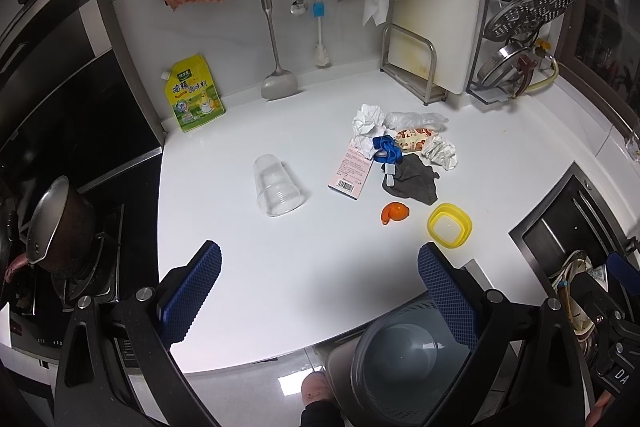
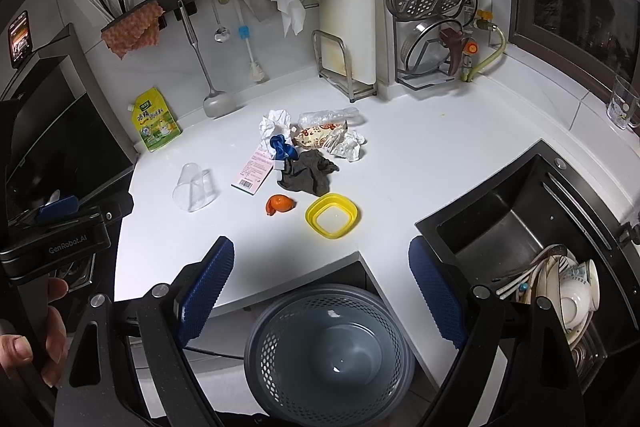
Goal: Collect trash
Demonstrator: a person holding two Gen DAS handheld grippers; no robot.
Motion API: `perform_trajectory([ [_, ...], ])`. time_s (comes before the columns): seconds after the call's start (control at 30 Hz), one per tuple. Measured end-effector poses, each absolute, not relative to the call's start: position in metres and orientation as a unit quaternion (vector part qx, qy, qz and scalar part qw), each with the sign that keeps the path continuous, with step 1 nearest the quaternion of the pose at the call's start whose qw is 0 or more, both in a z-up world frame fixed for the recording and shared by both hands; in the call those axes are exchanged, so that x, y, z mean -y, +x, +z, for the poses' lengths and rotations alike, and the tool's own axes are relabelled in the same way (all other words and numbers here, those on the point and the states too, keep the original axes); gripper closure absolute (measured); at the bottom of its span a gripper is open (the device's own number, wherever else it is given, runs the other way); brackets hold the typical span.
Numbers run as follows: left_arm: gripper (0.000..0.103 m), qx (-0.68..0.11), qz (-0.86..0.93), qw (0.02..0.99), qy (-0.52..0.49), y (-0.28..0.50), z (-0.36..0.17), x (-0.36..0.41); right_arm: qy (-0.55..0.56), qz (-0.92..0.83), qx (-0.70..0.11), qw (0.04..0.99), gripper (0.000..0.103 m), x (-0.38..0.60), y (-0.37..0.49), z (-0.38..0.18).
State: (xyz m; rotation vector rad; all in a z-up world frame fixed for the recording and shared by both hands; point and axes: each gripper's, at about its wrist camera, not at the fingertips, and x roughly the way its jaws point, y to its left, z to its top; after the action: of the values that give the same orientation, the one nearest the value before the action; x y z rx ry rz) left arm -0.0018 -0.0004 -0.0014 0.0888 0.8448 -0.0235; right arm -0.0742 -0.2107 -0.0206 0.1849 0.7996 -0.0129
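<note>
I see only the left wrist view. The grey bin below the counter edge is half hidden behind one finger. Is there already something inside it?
Observer: The right wrist view shows the whole perforated grey bin. It looks empty, apart from small bright spots that may be reflections.
Operator: Is the sink full?
Observer: Only its near end, where bowls and plates are stacked. The rest of the black sink is bare.
Operator: Does the right gripper hold something?
Observer: No. The right gripper is open, with nothing between its fingers.
</note>
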Motion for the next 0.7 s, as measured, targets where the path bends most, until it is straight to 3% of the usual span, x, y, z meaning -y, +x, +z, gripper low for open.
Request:
perform_trajectory([
  [0.7, 0.006, -0.437, 0.012, 0.898, 0.044, 0.037, -0.032, 0.000, 0.075, 0.026, -0.414, 0.907, 0.018, 0.216, -0.023, -0.056],
])
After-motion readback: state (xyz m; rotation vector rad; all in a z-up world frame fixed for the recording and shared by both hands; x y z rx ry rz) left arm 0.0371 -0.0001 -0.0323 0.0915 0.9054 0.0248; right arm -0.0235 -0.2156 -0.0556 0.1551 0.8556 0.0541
